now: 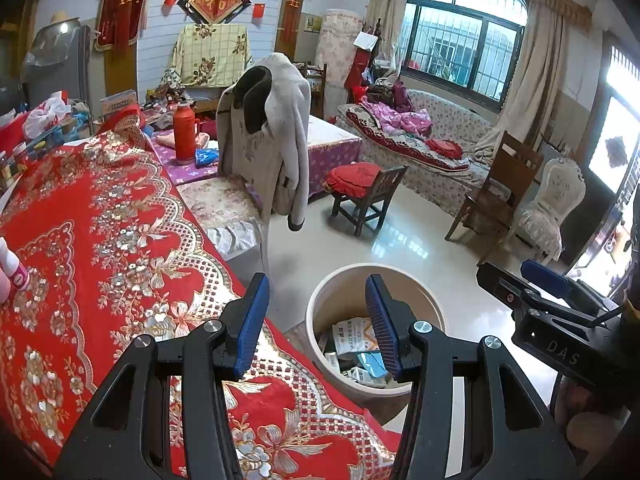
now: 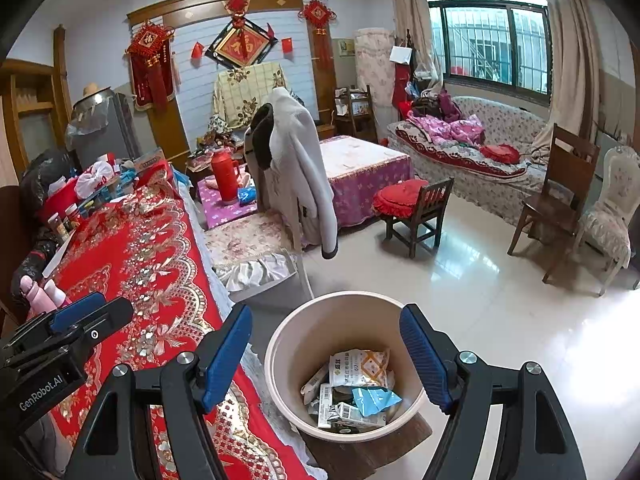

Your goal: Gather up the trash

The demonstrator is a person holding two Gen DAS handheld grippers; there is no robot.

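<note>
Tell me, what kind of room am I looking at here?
Most likely the living room of a lived-in home. A sofa piled with bedding stands under the window, red festive knots hang on the wall, and a table with a red embroidered cloth stands beside a waste bin.

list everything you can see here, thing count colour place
bin: one, beige, on a wooden stand beside the table
wrappers: several, white and blue, inside the bin
tablecloth: one, red and gold, covering the table
thermos: one, red, on the purple-covered low table
coat: one, grey, draped over a chair back
small chair: one, dark wood with a red cushion, on the floor
sofa: one, floral, under the window
left tool: one, black with blue pads, open, empty
right tool: one, same colours, open, empty, over the bin
</note>
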